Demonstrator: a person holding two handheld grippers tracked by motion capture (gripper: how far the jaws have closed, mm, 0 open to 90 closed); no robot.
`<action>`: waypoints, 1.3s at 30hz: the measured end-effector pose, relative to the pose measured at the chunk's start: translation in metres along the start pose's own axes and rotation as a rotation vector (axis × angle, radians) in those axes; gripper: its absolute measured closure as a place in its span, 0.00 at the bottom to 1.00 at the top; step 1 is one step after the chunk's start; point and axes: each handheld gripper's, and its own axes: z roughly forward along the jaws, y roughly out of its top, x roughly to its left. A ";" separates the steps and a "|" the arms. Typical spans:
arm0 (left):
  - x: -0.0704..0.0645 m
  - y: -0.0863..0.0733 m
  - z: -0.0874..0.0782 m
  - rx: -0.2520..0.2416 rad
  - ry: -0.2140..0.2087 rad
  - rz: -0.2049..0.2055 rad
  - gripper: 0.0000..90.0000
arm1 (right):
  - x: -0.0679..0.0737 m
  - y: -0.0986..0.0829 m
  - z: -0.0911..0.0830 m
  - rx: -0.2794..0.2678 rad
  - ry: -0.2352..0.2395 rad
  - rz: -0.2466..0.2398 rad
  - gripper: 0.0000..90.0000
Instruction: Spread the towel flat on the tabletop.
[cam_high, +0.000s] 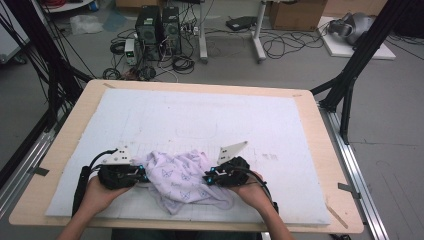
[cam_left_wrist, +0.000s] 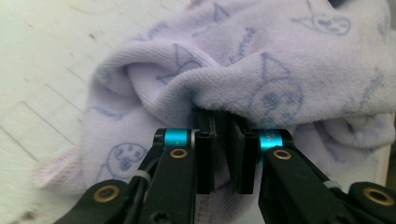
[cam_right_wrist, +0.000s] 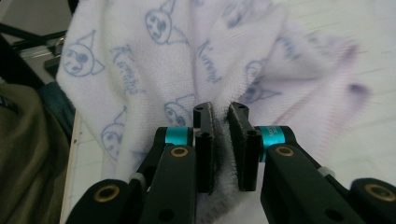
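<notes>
A pale lilac towel (cam_high: 180, 180) printed with small blue cartoon faces lies bunched near the front edge of the white mat (cam_high: 200, 115). My left gripper (cam_high: 142, 173) grips its left side; in the left gripper view the jaws are shut on a thick fold of the towel (cam_left_wrist: 261, 88), with the gripper (cam_left_wrist: 222, 122) pressed under the fold. My right gripper (cam_high: 207, 178) holds the towel's right side; in the right gripper view the towel (cam_right_wrist: 187, 51) hangs in front and the gripper (cam_right_wrist: 221, 112) pinches a strip of cloth between its pads.
The mat covers a light wooden table (cam_high: 330, 165). Black frame posts (cam_high: 360, 60) stand at the right and left. Computer towers (cam_high: 157, 27), cables and boxes sit on the floor beyond the far edge.
</notes>
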 end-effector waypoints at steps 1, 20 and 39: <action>0.001 0.004 -0.001 -0.012 0.004 0.002 0.92 | 0.001 0.000 -0.008 -0.012 -0.013 -0.002 0.91; -0.011 0.008 0.002 -0.007 -0.012 0.029 0.94 | 0.045 -0.031 -0.070 -0.021 -0.139 -0.015 0.91; 0.005 0.012 -0.009 -0.068 0.010 -0.054 0.53 | 0.013 -0.008 -0.062 -0.120 -0.116 0.007 0.64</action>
